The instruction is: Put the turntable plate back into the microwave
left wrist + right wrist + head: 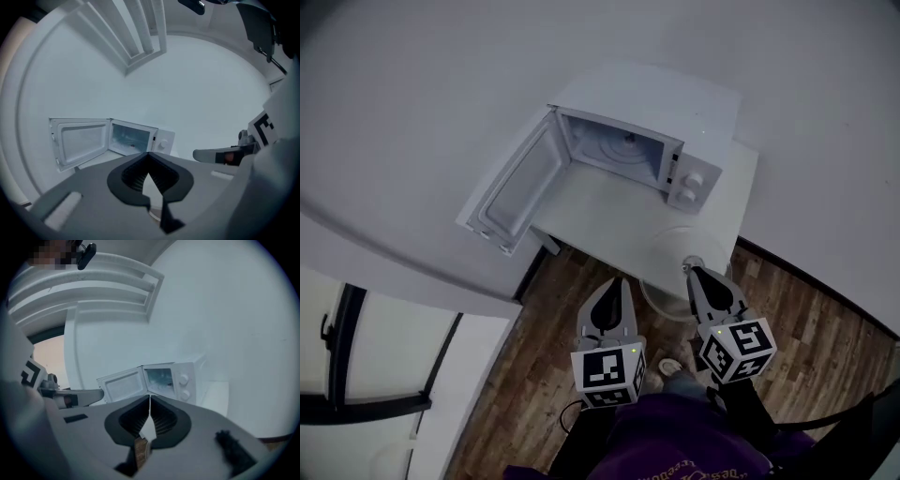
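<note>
Approach seems underway: left gripper [617, 281] and right gripper [692, 269], both closed and empty, must next open around the turntable plate [670, 253] on the near table [591, 211] edge.

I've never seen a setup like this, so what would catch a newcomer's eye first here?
A white microwave stands on a white table, its door swung wide open to the left. A round pale plate lies at the table's near edge. Close by it, the left hand-held gripper and the right hand-held gripper, both shut, point toward the microwave.
</note>
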Demonstrator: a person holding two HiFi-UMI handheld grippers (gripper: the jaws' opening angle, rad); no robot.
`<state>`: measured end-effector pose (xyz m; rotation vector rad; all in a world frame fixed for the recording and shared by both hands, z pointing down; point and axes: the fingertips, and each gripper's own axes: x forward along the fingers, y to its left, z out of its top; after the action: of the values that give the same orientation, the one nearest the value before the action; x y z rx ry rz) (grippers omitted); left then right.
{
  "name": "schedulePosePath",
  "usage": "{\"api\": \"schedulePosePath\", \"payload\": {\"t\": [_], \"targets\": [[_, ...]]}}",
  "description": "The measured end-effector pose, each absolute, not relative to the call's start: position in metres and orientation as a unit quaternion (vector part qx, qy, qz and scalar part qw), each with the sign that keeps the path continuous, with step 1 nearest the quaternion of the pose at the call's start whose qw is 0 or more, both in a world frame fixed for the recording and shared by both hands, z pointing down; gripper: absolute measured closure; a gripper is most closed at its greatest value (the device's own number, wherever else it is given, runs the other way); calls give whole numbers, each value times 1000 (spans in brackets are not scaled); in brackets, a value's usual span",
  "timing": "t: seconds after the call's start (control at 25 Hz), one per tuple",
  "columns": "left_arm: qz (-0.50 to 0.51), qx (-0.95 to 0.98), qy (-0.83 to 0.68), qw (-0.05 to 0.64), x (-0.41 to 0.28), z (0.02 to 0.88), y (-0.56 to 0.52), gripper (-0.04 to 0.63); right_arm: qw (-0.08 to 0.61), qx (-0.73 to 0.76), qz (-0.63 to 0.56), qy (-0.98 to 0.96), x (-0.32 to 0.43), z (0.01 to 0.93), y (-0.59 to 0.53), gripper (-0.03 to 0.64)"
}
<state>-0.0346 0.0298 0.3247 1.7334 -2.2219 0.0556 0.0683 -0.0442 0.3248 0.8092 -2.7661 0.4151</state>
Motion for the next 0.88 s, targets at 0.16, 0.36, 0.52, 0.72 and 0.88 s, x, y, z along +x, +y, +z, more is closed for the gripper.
{"api": "schedulePosePath", "payload": {"t": [0.16,0.36,0.52,0.72,0.88], "targets": [[25,657,-737,158,-25,323,5,591,112,335,148,-924,86,327,-54,606],[32,712,-681,168,-4,329,-13,591,113,399,159,-896,115,331,-54,606],[44,749,-637,174,21,335,-22,591,119,436,170,-875,138,339,-49,606],[61,780,-592,191,52,355,-22,591,123,477,192,-849,166,357,-37,606],[70,793,-571,201,72,367,-17,591,128,491,210,-836,181,371,-23,606]]}}
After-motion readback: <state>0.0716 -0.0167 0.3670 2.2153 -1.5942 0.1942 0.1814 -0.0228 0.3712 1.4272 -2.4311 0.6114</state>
